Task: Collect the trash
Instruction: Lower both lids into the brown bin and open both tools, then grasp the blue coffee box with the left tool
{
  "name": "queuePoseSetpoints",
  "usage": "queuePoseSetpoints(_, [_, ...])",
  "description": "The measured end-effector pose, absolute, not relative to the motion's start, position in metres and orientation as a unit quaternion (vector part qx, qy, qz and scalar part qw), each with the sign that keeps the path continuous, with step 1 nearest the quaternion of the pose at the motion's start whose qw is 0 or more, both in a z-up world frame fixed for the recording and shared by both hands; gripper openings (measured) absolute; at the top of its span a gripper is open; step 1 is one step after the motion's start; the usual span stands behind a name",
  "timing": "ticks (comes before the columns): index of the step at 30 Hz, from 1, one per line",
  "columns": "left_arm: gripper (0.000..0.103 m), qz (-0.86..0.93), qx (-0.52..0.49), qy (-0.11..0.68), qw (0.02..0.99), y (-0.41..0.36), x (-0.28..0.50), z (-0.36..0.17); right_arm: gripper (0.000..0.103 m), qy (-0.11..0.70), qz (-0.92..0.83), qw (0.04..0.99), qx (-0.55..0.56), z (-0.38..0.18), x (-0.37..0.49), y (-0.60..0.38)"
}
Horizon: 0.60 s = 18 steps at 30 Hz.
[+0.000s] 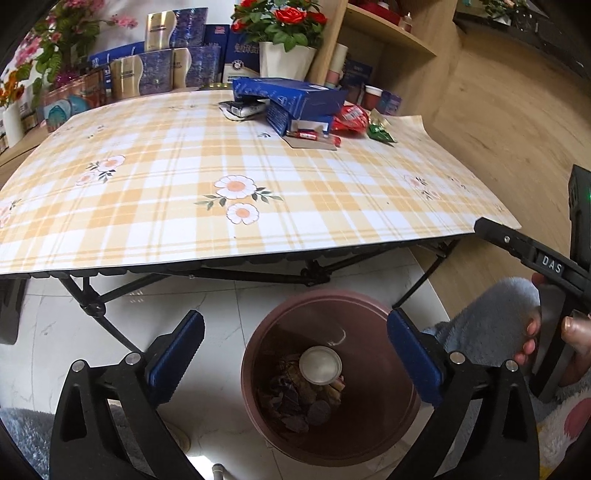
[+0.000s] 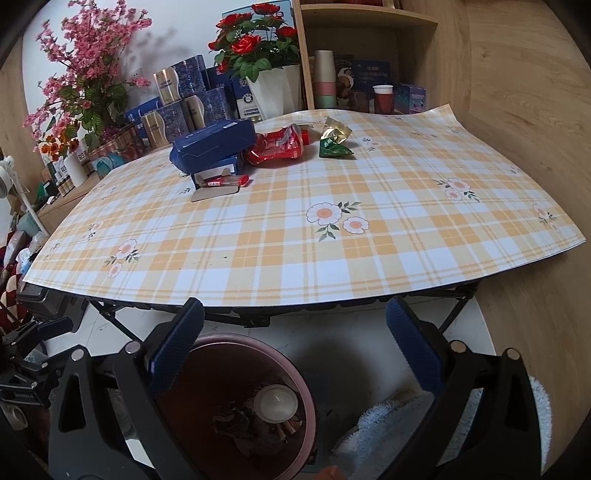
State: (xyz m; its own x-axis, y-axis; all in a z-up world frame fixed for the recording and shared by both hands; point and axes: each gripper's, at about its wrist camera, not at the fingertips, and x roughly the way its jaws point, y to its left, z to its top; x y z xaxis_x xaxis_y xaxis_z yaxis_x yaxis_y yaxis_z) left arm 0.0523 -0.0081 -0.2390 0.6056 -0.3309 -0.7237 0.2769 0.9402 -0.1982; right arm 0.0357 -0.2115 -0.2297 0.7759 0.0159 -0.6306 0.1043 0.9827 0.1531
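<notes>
A brown round bin [image 1: 369, 325] stands on the floor under the table's front edge, holding scraps and a white lid [image 1: 320, 363]; it also shows in the right wrist view [image 2: 291, 369]. My left gripper [image 1: 295, 354] is open and empty above the bin. My right gripper [image 2: 295, 345] is open and empty, just right of the bin. On the far part of the table lie a crushed red wrapper [image 2: 277, 146], a green and gold wrapper [image 2: 334, 142], a small red packet [image 2: 221, 181] on a card, and blue boxes [image 2: 214, 146].
The table [image 2: 332, 266] has a yellow plaid cloth and black folding legs. Flower pots, boxes and cups stand behind it by a wooden shelf [image 2: 369, 22]. The right gripper's body [image 1: 546, 266] and hand show at the left view's right edge.
</notes>
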Motion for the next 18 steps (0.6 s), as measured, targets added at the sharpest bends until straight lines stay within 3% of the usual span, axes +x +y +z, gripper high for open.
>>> queuePoseSetpoints(11, [0.097,-0.145,-0.022,0.402,0.904,-0.007,0.05,-0.237,0.097,0.333,0.005,0.935,0.118,-0.231,0.038,-0.211])
queuePoseSetpoints(18, [0.097,-0.127,-0.065,0.377,0.915,0.013,0.046,-0.22,0.097,0.307,0.034,0.944,0.117,-0.214,0.033,-0.209])
